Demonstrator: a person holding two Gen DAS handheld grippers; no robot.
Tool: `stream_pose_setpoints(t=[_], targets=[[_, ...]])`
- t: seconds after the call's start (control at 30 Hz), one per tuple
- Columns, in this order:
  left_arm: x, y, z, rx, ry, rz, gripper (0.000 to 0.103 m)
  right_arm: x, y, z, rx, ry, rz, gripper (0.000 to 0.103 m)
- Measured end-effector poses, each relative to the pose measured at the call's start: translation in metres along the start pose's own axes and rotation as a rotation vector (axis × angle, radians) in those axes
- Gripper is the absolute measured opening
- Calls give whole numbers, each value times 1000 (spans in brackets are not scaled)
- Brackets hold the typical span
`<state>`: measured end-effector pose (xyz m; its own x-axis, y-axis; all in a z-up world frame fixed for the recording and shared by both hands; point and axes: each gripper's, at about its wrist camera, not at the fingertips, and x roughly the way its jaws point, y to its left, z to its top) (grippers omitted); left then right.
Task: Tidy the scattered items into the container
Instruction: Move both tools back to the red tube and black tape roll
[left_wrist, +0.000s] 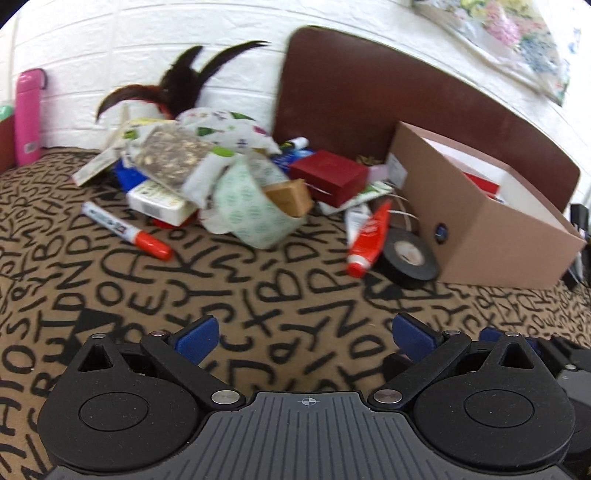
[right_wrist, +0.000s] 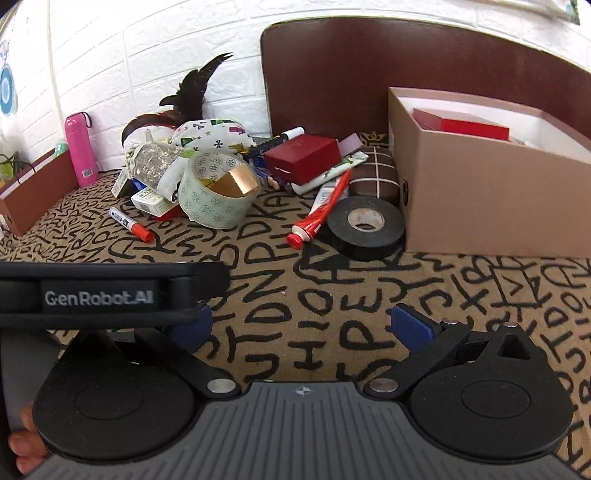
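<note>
A pile of items lies on the letter-print cloth: a green-patterned tape roll (right_wrist: 216, 194) (left_wrist: 255, 210), a black tape roll (right_wrist: 365, 226) (left_wrist: 408, 260), a red tube (right_wrist: 319, 212) (left_wrist: 367, 238), a red-capped marker (right_wrist: 131, 224) (left_wrist: 127, 230), a red box (right_wrist: 303, 157) (left_wrist: 328, 177) and a brown checked case (right_wrist: 375, 177). The cardboard box (right_wrist: 487, 206) (left_wrist: 480, 229) stands at the right, holding a red box (right_wrist: 461, 123). My left gripper (left_wrist: 303, 336) and my right gripper (right_wrist: 299, 325) are open and empty, well in front of the pile.
A pink bottle (right_wrist: 79, 149) (left_wrist: 27, 114) stands by the white brick wall at the left. A brown tray (right_wrist: 33, 192) sits far left. A dark brown board (right_wrist: 369, 74) leans behind the pile. The left gripper's body (right_wrist: 99, 291) shows at the left of the right wrist view.
</note>
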<state>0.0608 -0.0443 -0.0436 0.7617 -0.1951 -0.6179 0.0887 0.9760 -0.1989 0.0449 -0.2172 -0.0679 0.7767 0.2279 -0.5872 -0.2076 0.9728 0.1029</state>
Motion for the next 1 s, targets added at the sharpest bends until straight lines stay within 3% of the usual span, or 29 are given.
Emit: stream_pose_setpoints(t=[0.1,0.2,0.33,0.63,0.73,0.8,0.83,0.93,1.0], targets=[[5,11,1,-20,1,-14,103,4,-2,0,-12,-26,30,102],[11,16,5,-23,-5,-81,103,11,-4,1,-12,-44,17,102],[25,6,14,45,-21,-115,102,26,-7,3,-12,-59,-4,101],[82,-32,35,224,31,-209,73,68,-23,16,-114,-43,-80,73],[99,-38,40,236,38,-229,60,76,-26,24,-171,-58,-76,70],[108,-40,43,249,47,-238,41,83,-24,28,-248,-68,-92,65],[113,-41,45,257,56,-241,38,87,-23,29,-283,-69,-94,64],[122,-38,47,257,67,-245,42,99,-17,32,-385,-64,-96,64],[129,-34,46,243,67,-233,44,105,-14,32,-427,-52,-79,57]])
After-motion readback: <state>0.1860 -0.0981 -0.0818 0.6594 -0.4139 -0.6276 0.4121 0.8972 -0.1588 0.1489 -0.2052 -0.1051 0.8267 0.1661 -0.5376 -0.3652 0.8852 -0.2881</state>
